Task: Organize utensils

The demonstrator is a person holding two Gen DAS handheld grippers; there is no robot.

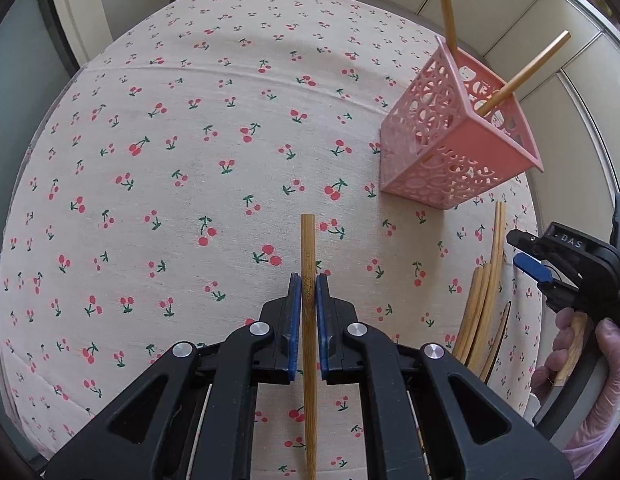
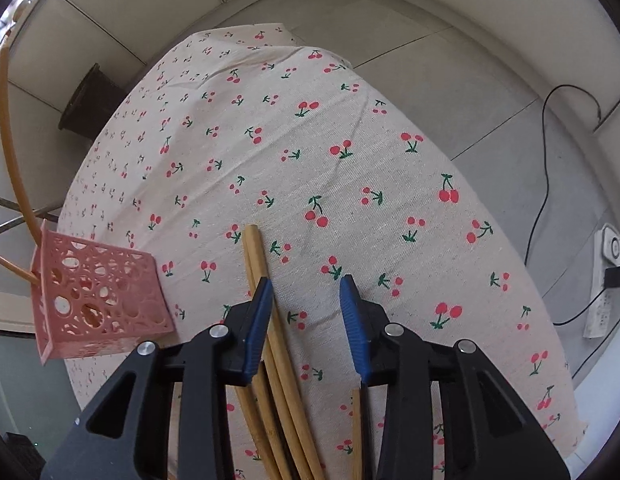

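Cherry-print tablecloth (image 1: 189, 160) covers the table; white power strip (image 2: 604, 280) – black cable (image 2: 544, 184) – on the tiled floor (image 2: 450, 92).

The chopstick (image 1: 308, 264) held in the left claw (image 1: 308, 292) runs off the bottom edge of the left wrist view, so its lower end is unseen. The lower ends of the two chopsticks (image 1: 522, 76) standing in the pink basket (image 1: 442, 148) are hidden behind the basket's pierced walls, and the taller one is cut off by the top edge. Below the basket, the loose chopsticks (image 2: 269, 320) pass under the right claw (image 2: 305, 296) and its frame; how many lie there cannot be told. The gloved hand (image 1: 590, 360) is cropped at the right edge.
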